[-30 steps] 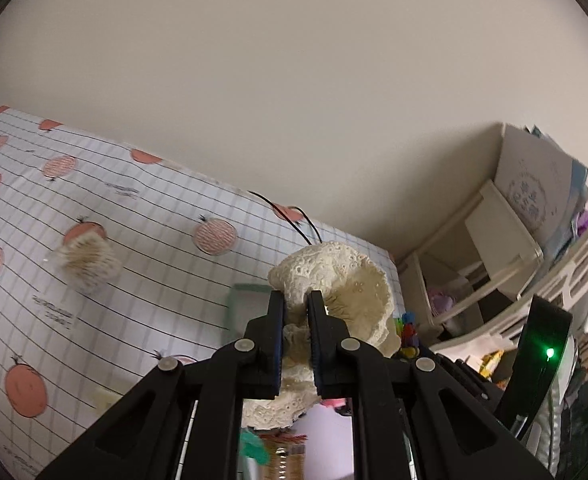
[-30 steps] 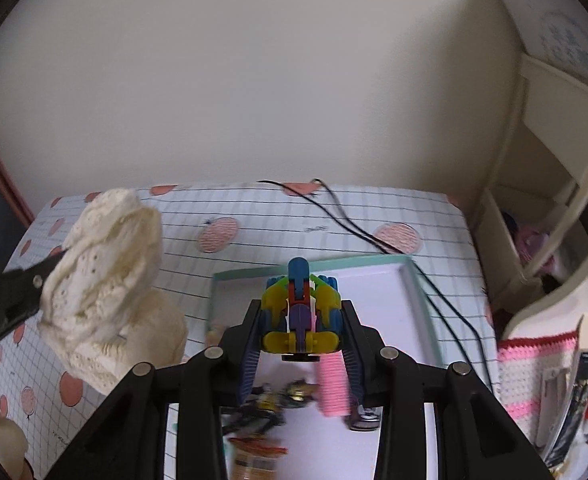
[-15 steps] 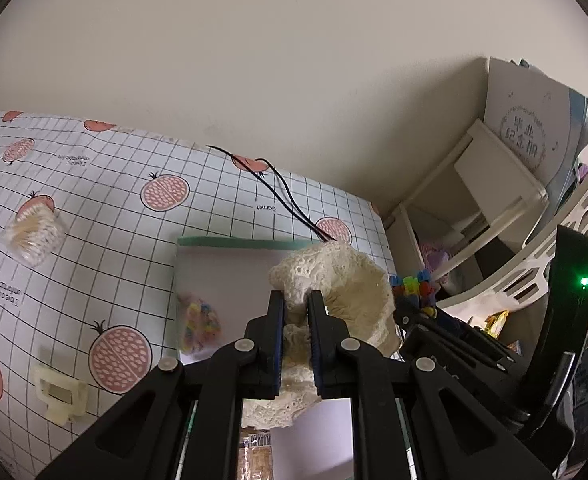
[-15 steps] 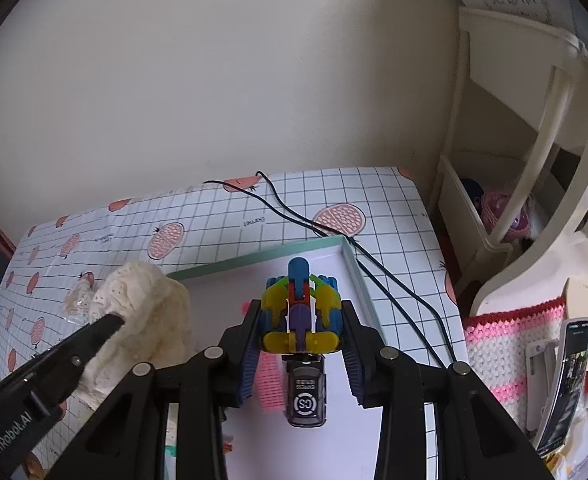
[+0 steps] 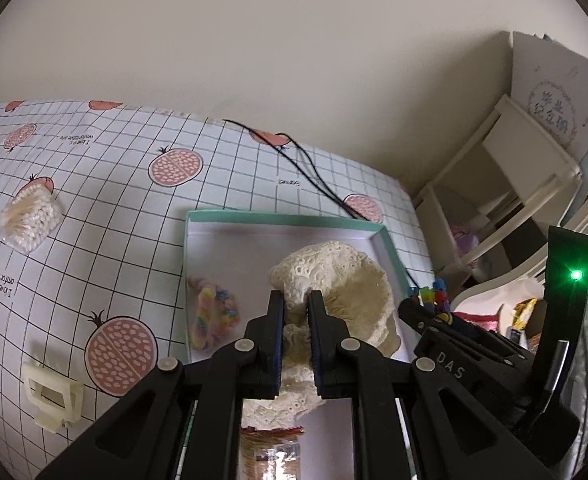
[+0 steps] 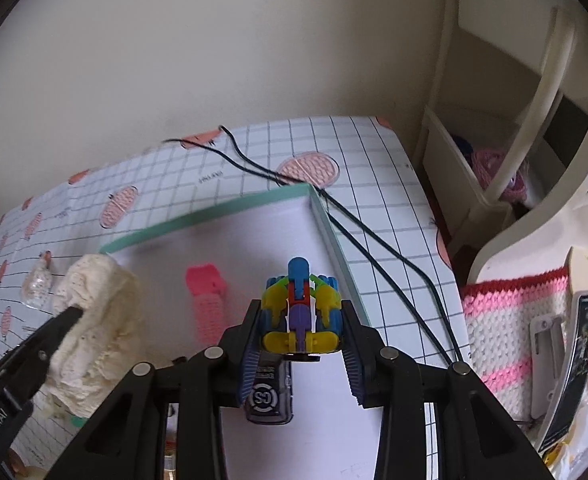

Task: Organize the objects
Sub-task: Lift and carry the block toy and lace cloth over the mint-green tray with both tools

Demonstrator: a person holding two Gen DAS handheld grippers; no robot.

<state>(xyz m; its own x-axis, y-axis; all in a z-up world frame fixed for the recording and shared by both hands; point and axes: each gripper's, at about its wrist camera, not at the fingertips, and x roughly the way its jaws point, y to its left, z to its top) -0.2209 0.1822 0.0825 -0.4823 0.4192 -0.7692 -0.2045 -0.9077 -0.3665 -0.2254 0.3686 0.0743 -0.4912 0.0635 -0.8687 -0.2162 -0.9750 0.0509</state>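
Observation:
My left gripper (image 5: 295,300) is shut on a cream lace cloth (image 5: 342,280), held above the green-rimmed white tray (image 5: 285,219). The same cloth (image 6: 93,320) shows at the left of the right wrist view. My right gripper (image 6: 301,320) is shut on a colourful plastic block toy (image 6: 300,312), over the tray's (image 6: 197,220) right half. Inside the tray lie a pink comb (image 6: 207,304), a dark grey device (image 6: 267,396) under the toy, and a bag of coloured bands (image 5: 211,318).
On the pomegranate-print tablecloth (image 5: 105,200) lie a bag of cotton swabs (image 5: 29,216) and a cream hair claw (image 5: 51,396). A black cable (image 6: 374,236) runs past the tray's right side. White shelving (image 6: 494,160) and a pink crocheted cloth (image 6: 510,332) stand right.
Both grippers have moved forward and lower over the tray, each still holding its object. The tray now fills more of both views.

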